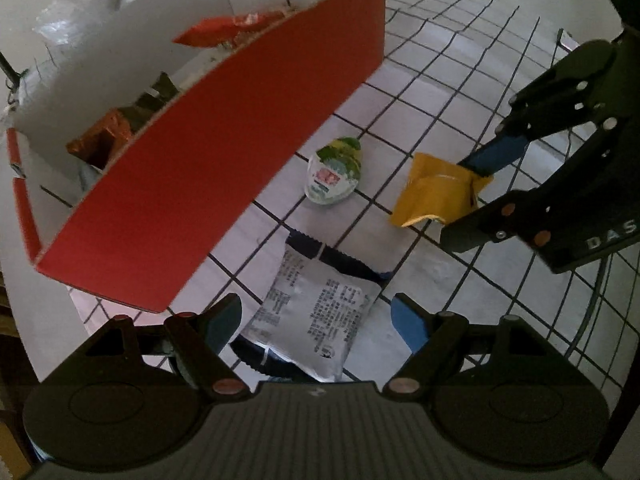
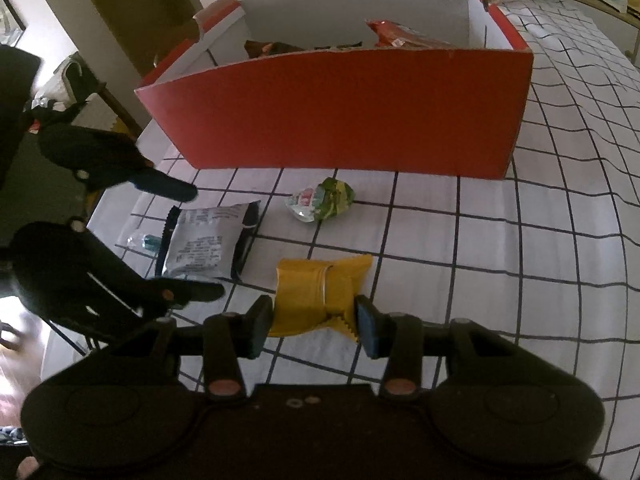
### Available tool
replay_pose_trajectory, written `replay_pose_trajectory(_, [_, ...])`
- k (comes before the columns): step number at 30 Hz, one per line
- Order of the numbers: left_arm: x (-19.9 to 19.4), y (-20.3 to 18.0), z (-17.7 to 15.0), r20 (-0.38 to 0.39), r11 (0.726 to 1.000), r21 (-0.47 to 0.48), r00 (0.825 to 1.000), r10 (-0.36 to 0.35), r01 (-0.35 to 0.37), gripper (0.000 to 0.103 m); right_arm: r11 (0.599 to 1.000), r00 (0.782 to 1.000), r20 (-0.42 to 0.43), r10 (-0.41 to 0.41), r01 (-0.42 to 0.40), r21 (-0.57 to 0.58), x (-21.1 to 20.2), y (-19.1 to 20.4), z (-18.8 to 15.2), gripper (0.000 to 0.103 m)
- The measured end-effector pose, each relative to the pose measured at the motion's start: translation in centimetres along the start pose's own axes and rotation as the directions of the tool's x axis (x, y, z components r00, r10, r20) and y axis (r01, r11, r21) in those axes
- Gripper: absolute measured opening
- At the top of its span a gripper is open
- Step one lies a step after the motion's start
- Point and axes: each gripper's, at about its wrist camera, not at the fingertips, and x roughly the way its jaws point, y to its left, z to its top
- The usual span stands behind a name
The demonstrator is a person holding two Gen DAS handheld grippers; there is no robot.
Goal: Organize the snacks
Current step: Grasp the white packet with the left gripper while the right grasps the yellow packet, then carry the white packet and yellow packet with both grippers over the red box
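A silver snack packet [image 1: 316,312] with dark ends lies flat on the checked tablecloth, in front of the red cardboard box [image 1: 224,152]. My left gripper [image 1: 316,316] hangs open over it, one finger on each side and neither touching. To the right, my right gripper [image 1: 460,200] is shut on a crumpled yellow packet [image 1: 428,196]. In the right wrist view both pads press the yellow packet [image 2: 316,296] between the right gripper's [image 2: 314,328] fingers. The left gripper [image 2: 206,242] straddles the silver packet [image 2: 208,224]. A green packet [image 2: 320,200] lies loose near the box [image 2: 340,108].
Inside the box lie a red packet [image 2: 400,34] and brown wrapped snacks [image 1: 104,140]. A small clear-wrapped sweet [image 2: 144,240] sits beside the silver packet, near the table's left edge. Plastic bags [image 1: 72,12] are piled behind the box. The tablecloth [image 2: 520,260] stretches to the right.
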Motion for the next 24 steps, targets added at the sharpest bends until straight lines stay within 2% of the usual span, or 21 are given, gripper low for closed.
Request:
replay_pose_trajectory(4, [0.3, 0.1, 0.0, -0.003, 1.000, -0.023, 1.000, -0.004, 0.004, 0.077, 1.000, 1.000, 0.000, 0.005, -0.005, 0.006, 0.0, -0.1, 0.0, 0.043])
replay_pose_trajectory(9, [0.0, 0.1, 0.1, 0.007, 0.997, -0.080, 1.000, -0.005, 0.005, 0.055, 1.000, 1.000, 0.004, 0.007, -0.007, 0.015, 0.0, -0.4, -0.1, 0.043])
replay_pose_trajectory(12, [-0.1, -0.2, 0.0, 0.006, 0.994, -0.106, 1.000, 0.010, -0.010, 0.048, 1.000, 1.000, 0.006, 0.007, -0.007, 0.021, 0.0, -0.5, -0.3, 0.043])
replay_pose_trajectory(19, [-0.6, -0.1, -0.4, 0.014, 0.969, -0.241, 0.998, 0.060, -0.054, 0.046, 0.999, 0.999, 0.027, -0.016, 0.015, 0.051, -0.3, -0.9, -0.8, 0.043])
replay_pose_trajectory(24, [-1.9, 0.3, -0.9, 0.034, 0.941, -0.336, 0.997, 0.063, -0.048, 0.046, 0.997, 0.998, 0.050, -0.033, 0.029, 0.066, -0.9, -0.8, -1.2, 0.043])
